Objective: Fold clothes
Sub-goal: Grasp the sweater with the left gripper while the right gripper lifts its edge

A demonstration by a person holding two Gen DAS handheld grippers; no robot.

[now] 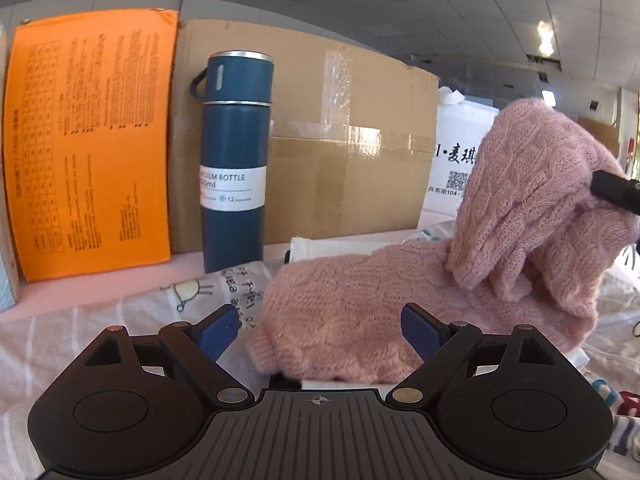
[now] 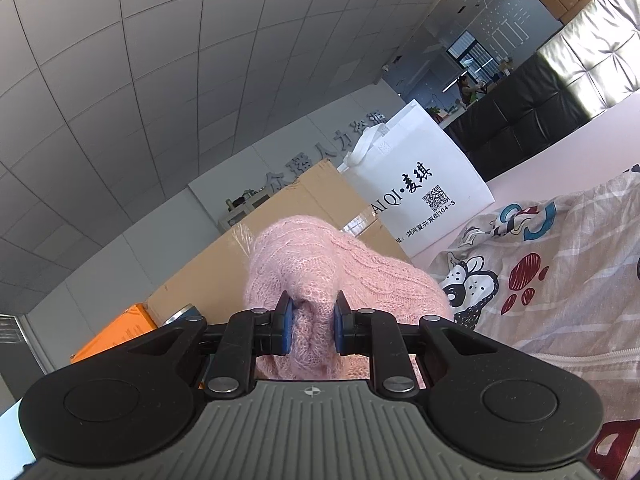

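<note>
Our right gripper (image 2: 312, 322) pinches the pink sweater (image 1: 360, 320), lifting one part over the rest on the bed; our left gripper (image 1: 320, 330) waits wide apart, the fold seems half done

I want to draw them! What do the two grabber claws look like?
Both look alike. The left gripper and right gripper have black arms with round discs and silver screws, blue ribbed fingertips, and a grey grooved base with a small crosshair mark. No cables or sleeves show.
</note>
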